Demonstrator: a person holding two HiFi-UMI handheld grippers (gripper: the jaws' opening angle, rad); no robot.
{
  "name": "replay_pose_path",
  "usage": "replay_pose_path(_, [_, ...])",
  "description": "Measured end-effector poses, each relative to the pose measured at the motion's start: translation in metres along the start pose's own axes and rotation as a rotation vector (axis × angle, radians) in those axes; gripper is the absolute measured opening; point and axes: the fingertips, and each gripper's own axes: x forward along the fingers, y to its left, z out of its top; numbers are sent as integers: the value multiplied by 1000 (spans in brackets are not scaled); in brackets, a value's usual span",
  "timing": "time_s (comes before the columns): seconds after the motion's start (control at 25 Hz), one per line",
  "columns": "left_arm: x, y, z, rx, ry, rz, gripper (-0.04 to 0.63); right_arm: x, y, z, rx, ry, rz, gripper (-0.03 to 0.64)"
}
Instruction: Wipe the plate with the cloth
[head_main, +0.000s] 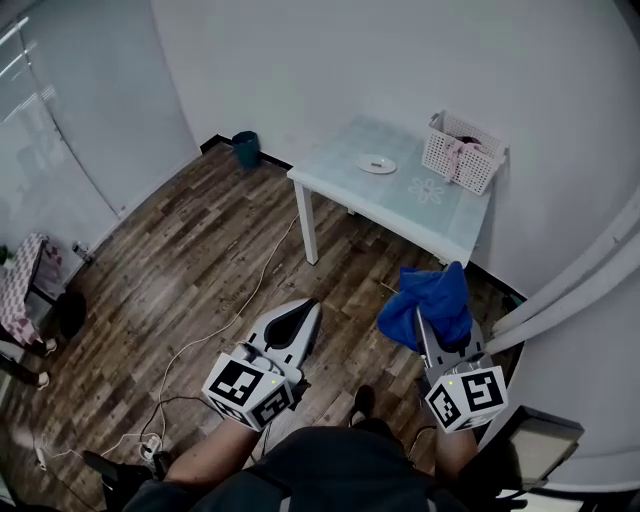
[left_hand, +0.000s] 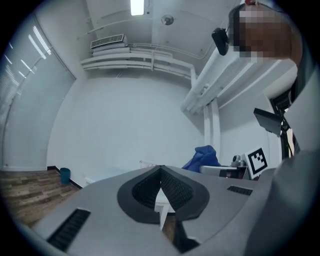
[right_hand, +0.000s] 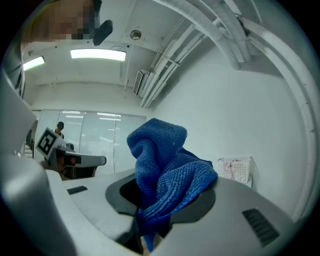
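A small white plate (head_main: 377, 164) lies on a pale glass-topped table (head_main: 330, 182) far ahead, well beyond both grippers. My right gripper (head_main: 424, 322) is held low near my body, shut on a bunched blue cloth (head_main: 432, 300). In the right gripper view the cloth (right_hand: 165, 175) stands up out of the closed jaws and hides the fingertips. My left gripper (head_main: 306, 308) is level with it to the left, its jaws shut with nothing between them; in the left gripper view its tips (left_hand: 160, 170) meet, and the cloth (left_hand: 202, 157) shows to the right.
A white basket (head_main: 462, 152) with pinkish fabric stands at the table's back right corner. A dark teal bin (head_main: 246, 148) sits by the far wall. A white cable (head_main: 205, 335) snakes over the wood floor. A white pipe or rail (head_main: 580, 280) runs at right.
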Motion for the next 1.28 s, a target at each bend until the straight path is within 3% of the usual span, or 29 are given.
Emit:
replay_pose_path(0.08, [20, 5, 10, -18, -14, -1, 9, 15, -11, 2, -39, 4, 25, 126])
replay_pose_path(0.28, [77, 18, 22, 2, -24, 20, 9, 52, -53, 7, -25, -10, 62, 126])
replay_pose_path(0.8, [192, 63, 8, 47, 36, 73, 9, 140, -136, 3, -6, 12, 128, 126])
replay_pose_path(0.96, [211, 93, 6, 49, 50, 85, 9, 170, -146, 3, -8, 5, 101, 126])
replay_pose_path(1.28, [247, 175, 25, 33, 26, 22, 9, 245, -153, 6, -7, 7, -15, 126])
